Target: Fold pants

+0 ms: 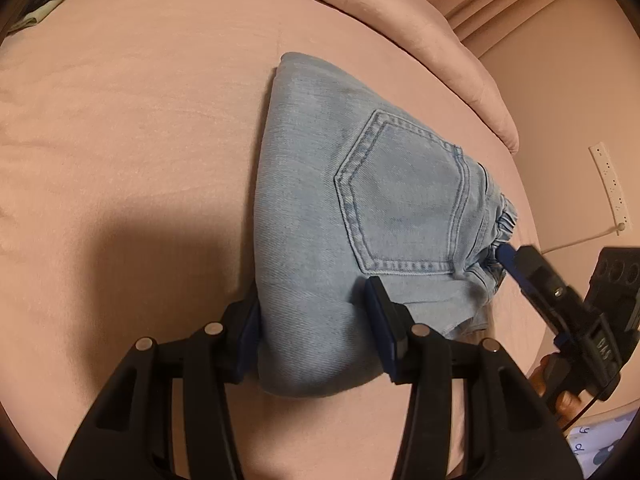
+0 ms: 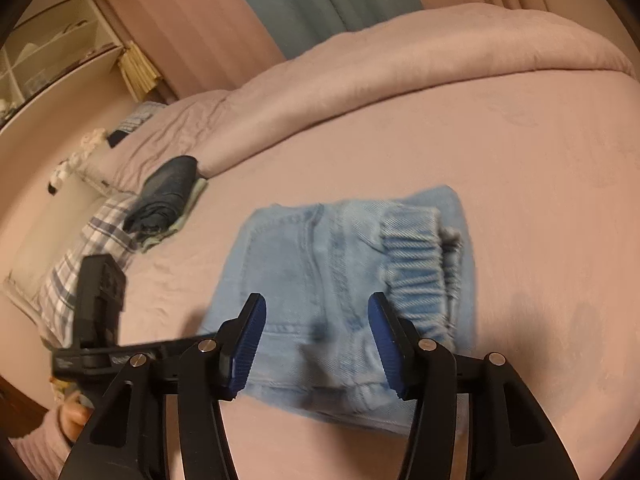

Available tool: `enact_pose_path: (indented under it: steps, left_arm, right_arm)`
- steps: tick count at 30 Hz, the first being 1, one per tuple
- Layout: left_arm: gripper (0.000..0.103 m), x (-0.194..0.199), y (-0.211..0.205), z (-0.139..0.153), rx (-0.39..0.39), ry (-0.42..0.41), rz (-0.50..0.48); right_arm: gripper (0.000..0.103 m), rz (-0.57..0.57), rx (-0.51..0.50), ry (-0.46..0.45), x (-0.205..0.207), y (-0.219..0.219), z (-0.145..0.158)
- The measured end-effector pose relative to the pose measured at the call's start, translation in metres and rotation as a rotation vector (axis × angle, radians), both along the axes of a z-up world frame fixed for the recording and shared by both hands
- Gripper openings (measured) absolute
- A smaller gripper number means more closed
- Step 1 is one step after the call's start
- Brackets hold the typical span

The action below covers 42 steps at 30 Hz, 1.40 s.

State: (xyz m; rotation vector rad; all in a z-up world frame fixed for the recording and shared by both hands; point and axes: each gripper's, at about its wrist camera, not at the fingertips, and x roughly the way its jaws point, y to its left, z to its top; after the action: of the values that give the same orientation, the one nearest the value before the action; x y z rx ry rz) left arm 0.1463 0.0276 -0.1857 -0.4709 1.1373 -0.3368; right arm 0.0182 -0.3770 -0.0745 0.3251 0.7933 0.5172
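Observation:
Light blue denim pants (image 1: 352,208) lie folded into a compact bundle on the pink bed sheet (image 1: 132,140), back pocket up. My left gripper (image 1: 316,312) is open, its jaws on either side of the bundle's near fold. My right gripper (image 2: 316,332) is open and hovers just over the waistband end of the pants (image 2: 340,264); nothing is held between its pads. The right gripper also shows in the left wrist view (image 1: 532,268), its blue tip at the elastic waistband. The left gripper's body shows in the right wrist view (image 2: 100,308).
A rolled pink duvet (image 2: 400,64) runs along the far side of the bed. A stack of dark folded clothes (image 2: 168,196) lies at the left, near a plaid pillow (image 2: 84,256). A shelf unit (image 2: 52,60) stands beyond. A power strip (image 1: 610,184) lies right of the bed.

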Motion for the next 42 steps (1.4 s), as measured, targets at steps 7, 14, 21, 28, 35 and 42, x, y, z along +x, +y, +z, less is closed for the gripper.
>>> enact_pose_path:
  steps: [7,14,21,28,35,42]
  left_arm:
    - [0.048,-0.006,0.005,-0.005,-0.024,-0.023,-0.006]
    - [0.049,-0.014,0.010,-0.008,-0.069,-0.052,-0.021]
    - [0.049,-0.021,0.023,-0.013,-0.115,-0.067,-0.040]
    - [0.048,-0.026,0.027,-0.015,-0.153,-0.077,-0.046]
    - [0.038,-0.037,0.035,-0.018,-0.177,-0.073,-0.045]
    - [0.037,-0.046,0.029,-0.015,-0.172,-0.066,-0.023]
  right_arm:
    - [0.054,0.070,-0.029,0.016,0.033,0.026,0.015]
    - [0.054,0.123,-0.079,0.057,0.081,0.059,0.025]
    - [0.054,0.244,-0.125,0.141,0.132,0.114,0.017]
    - [0.054,0.366,-0.220,0.312,0.172,0.168,-0.016]
    - [0.009,0.427,-0.373,0.253,0.165,0.184,-0.016]
    - [0.005,0.302,-0.393,0.217,0.172,0.171,-0.020]
